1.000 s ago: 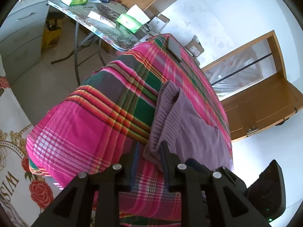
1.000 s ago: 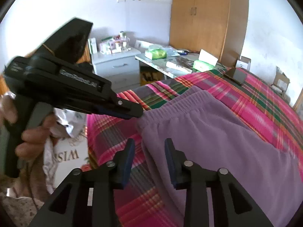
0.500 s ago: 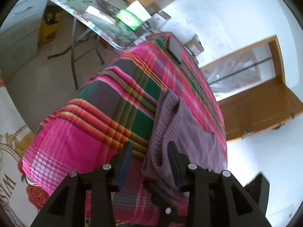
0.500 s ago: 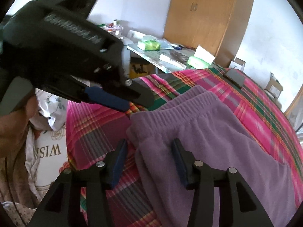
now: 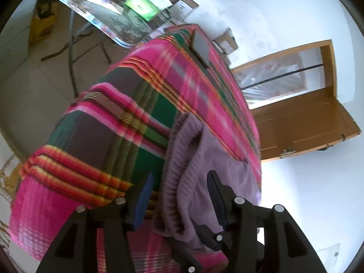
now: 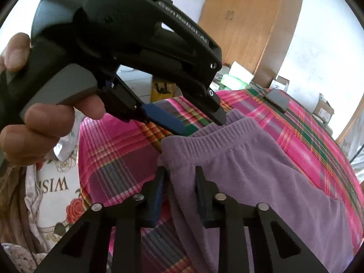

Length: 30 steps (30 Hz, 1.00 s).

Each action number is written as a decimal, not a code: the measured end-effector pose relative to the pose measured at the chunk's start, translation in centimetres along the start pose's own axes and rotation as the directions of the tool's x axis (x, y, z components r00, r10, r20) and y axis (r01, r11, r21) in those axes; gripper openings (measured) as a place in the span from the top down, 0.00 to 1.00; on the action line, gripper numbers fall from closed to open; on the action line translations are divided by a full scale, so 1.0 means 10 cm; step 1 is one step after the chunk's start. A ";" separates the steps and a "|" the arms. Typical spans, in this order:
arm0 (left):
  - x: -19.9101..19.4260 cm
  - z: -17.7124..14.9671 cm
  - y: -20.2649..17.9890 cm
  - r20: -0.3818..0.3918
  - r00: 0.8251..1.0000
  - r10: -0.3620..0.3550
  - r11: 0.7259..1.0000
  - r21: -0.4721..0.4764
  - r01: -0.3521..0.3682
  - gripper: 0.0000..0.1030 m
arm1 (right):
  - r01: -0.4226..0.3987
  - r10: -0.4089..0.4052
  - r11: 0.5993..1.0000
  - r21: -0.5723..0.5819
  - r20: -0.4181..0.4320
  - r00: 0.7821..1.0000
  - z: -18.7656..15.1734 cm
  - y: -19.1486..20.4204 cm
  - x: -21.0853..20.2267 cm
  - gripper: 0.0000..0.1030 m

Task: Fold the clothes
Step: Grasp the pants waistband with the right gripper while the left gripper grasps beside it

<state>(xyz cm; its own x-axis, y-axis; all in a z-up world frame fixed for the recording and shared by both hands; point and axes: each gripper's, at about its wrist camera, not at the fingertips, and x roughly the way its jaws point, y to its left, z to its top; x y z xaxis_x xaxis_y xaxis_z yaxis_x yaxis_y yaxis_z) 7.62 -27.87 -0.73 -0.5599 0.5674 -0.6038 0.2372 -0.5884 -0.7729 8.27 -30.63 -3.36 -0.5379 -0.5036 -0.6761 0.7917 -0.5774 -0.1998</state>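
At the waistband [image 6: 218, 134], right gripper [image 6: 179, 186] has closed while left gripper [image 5: 179, 191] opened.

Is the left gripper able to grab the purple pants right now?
Probably yes. The left gripper has just been opening, and the ribbed waistband of the purple pants already sits between its jaws with nothing in the way. The right gripper has just closed on the same edge.

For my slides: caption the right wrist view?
Right gripper closing on purple trousers' waistband; left gripper open above it.
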 end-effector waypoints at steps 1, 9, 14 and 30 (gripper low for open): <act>0.03 0.01 0.00 -0.020 1.000 -0.011 1.000 -0.003 0.011 0.50 | 0.003 -0.003 1.000 0.007 0.012 1.000 0.00 -0.01 -0.02 0.82; 0.20 0.08 -0.04 -0.117 0.993 -0.011 1.000 -0.015 0.009 0.50 | 0.001 -0.007 0.998 0.060 0.096 0.995 -0.01 -0.12 -0.18 0.86; 0.30 0.15 -0.05 -0.145 0.989 -0.025 0.999 -0.025 0.022 0.50 | -0.022 0.013 0.997 0.079 0.117 0.993 -0.02 -0.16 -0.25 0.86; 0.40 0.37 0.01 -0.145 0.987 -0.064 0.997 -0.044 0.058 0.84 | -0.056 0.047 0.994 0.092 0.102 0.994 0.02 -0.28 -0.16 0.86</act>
<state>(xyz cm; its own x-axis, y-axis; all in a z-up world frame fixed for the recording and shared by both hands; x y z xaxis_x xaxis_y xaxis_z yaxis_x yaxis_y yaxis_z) 2.48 -27.76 -2.56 -0.4525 0.6815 -0.5752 0.2392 -0.5286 -0.8145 6.88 -28.36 -1.61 -0.5270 -0.5930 -0.6088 0.7908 -0.6046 -0.0956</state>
